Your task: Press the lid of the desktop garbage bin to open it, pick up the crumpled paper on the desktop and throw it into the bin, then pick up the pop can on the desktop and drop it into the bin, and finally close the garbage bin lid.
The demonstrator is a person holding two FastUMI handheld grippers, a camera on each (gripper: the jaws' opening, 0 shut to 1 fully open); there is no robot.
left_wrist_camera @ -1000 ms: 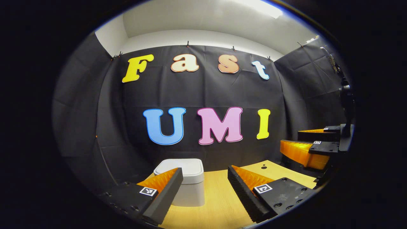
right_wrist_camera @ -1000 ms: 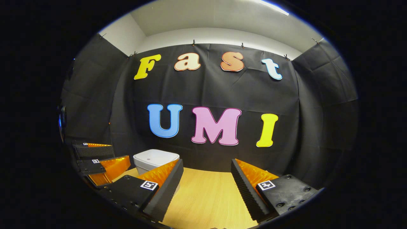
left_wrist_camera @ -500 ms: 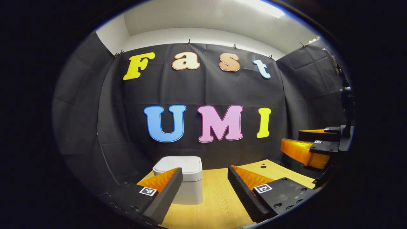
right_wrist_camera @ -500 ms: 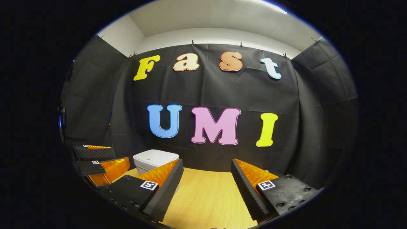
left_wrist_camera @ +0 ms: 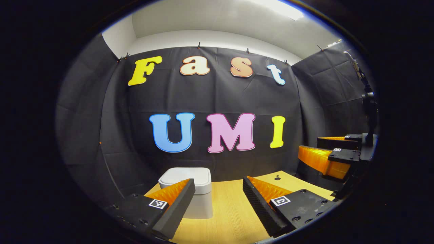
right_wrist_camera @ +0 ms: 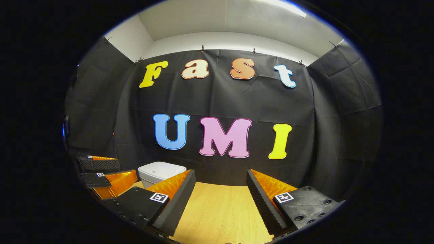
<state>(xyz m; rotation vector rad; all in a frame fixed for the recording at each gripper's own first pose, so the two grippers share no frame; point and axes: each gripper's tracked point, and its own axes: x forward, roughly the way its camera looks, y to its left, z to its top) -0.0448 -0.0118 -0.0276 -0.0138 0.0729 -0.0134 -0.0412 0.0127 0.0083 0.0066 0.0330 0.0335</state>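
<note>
A small white desktop bin (left_wrist_camera: pixel 195 189) with its lid down stands on the wooden desk (left_wrist_camera: pixel 230 210) near the back wall. In the left gripper view my left gripper (left_wrist_camera: pixel 217 193) is open and empty, its left finger overlapping the bin's front. The right gripper (left_wrist_camera: pixel 325 152) shows at that view's right edge, open. In the right gripper view my right gripper (right_wrist_camera: pixel 220 189) is open over bare desk, with the bin (right_wrist_camera: pixel 159 172) back left and the left gripper (right_wrist_camera: pixel 105 171) at the left edge, open.
Black cloth walls close the booth behind and on both sides. The wooden desk (right_wrist_camera: pixel 217 213) runs forward from the back wall. A small dark hole (left_wrist_camera: pixel 277 177) marks the desk at the back right. A dark stand (left_wrist_camera: pixel 369 112) rises at the far right.
Both views have shifted slightly: the bin now sits a little further left in each view. Both grippers stay open and empty.
</note>
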